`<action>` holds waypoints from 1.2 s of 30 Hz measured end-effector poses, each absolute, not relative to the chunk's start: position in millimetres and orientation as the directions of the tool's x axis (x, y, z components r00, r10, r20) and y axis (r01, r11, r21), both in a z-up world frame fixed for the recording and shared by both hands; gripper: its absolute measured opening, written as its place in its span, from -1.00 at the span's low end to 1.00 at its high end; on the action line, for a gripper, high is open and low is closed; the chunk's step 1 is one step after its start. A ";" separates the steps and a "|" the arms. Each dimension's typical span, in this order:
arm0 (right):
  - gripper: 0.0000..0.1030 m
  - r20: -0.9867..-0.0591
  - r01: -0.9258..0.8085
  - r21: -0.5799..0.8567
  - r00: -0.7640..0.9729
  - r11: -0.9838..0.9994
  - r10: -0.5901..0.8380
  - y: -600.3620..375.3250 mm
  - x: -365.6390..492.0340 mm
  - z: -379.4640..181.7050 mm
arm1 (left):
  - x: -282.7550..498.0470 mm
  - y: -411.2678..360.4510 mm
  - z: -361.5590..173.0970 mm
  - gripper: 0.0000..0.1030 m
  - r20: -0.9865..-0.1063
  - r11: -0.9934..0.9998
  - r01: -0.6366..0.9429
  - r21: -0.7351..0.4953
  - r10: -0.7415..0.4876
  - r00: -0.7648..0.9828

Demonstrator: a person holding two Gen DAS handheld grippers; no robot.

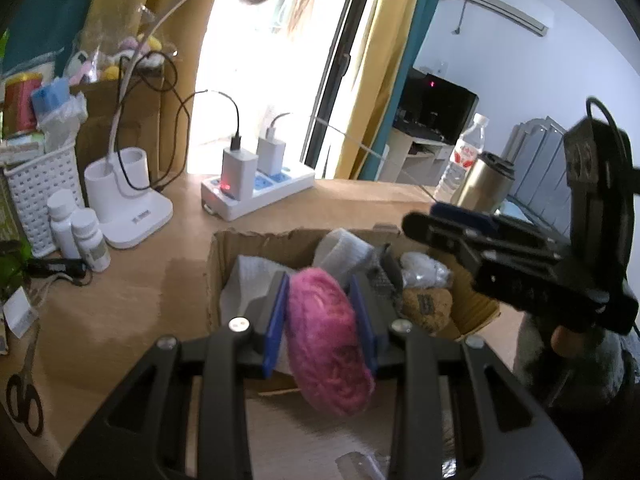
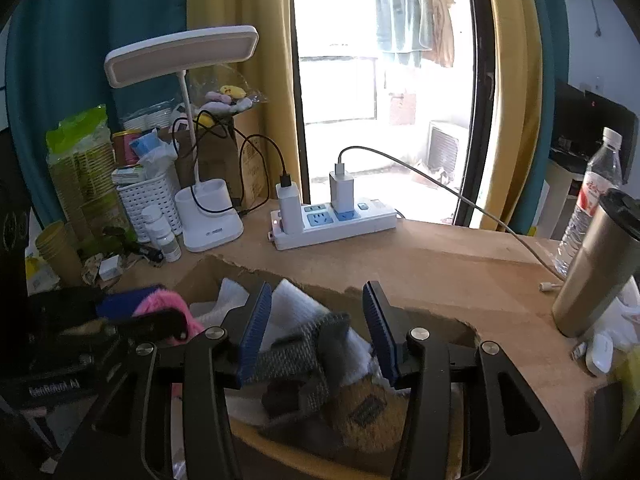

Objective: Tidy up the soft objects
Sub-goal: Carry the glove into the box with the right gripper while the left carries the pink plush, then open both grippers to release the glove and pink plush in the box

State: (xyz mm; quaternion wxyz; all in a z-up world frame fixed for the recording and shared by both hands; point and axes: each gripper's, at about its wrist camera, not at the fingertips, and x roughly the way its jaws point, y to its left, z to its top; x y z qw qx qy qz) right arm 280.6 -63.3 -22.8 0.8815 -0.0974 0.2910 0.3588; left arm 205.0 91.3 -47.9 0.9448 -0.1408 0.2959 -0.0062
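My left gripper (image 1: 322, 320) is shut on a fuzzy pink soft roll (image 1: 328, 344) and holds it over the near edge of an open cardboard box (image 1: 256, 240). The box holds white cloth (image 1: 248, 280), a grey knit piece (image 2: 308, 352) and a tan plush item (image 1: 426, 306). My right gripper (image 2: 316, 328) is open and empty above the grey knit piece and white cloth (image 2: 292, 304) in the box. The right gripper also shows in the left wrist view (image 1: 436, 220), at the box's right side. The pink roll shows at the left of the right wrist view (image 2: 164, 304).
On the wooden desk (image 2: 440, 264) stand a white power strip with chargers (image 2: 332, 220), a white desk lamp (image 2: 208, 224), pill bottles (image 1: 86, 236), a white basket (image 1: 40, 188), a steel tumbler (image 2: 596, 264) and a water bottle (image 2: 596, 184). Scissors (image 1: 24, 396) lie at left.
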 end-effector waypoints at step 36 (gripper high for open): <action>0.11 -0.635 -0.613 0.067 0.582 0.787 0.508 -123.2 258.6 -47.0 | 234.8 84.7 -65.1 0.35 -0.680 0.974 -0.123 -0.189 -0.039 0.732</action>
